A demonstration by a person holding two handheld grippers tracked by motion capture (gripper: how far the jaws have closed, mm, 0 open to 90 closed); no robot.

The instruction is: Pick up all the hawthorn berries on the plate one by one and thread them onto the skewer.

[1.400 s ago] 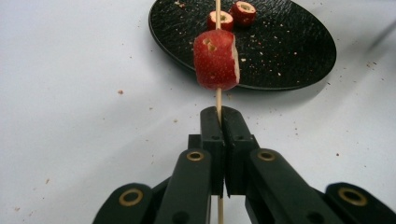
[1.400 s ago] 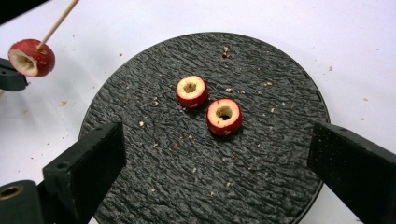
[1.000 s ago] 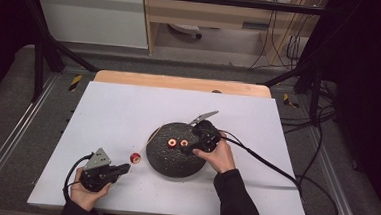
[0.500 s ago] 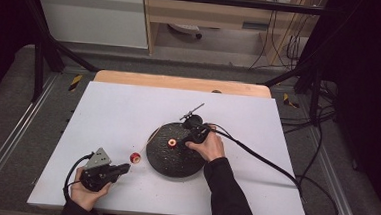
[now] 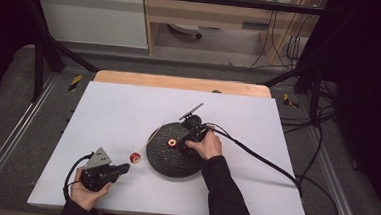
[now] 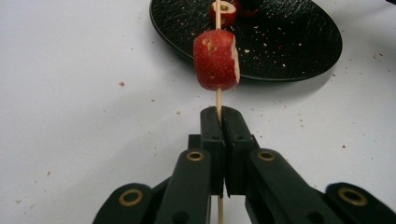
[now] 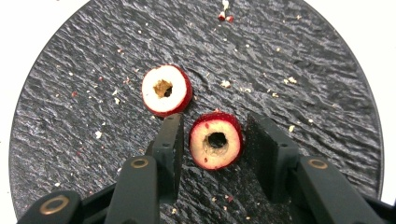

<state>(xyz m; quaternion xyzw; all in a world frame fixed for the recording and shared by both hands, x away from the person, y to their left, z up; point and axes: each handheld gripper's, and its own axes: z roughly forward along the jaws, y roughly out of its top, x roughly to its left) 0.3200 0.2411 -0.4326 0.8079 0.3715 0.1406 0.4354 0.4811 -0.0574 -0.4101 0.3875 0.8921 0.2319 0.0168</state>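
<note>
Two cored red fruit rings (image 7: pixel 215 146) on a black, unlettered plate (image 7: pixel 327 93).

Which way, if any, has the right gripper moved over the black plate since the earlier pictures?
Yes: the right gripper moved leftward, from the black plate's far right rim toward its middle.

bright even light falls on my white table (image 5: pixel 128 113); dark surroundings beyond it. soft shadows under the black plate (image 6: pixel 289 56). my close views stay sharp, slightly grainy.
</note>
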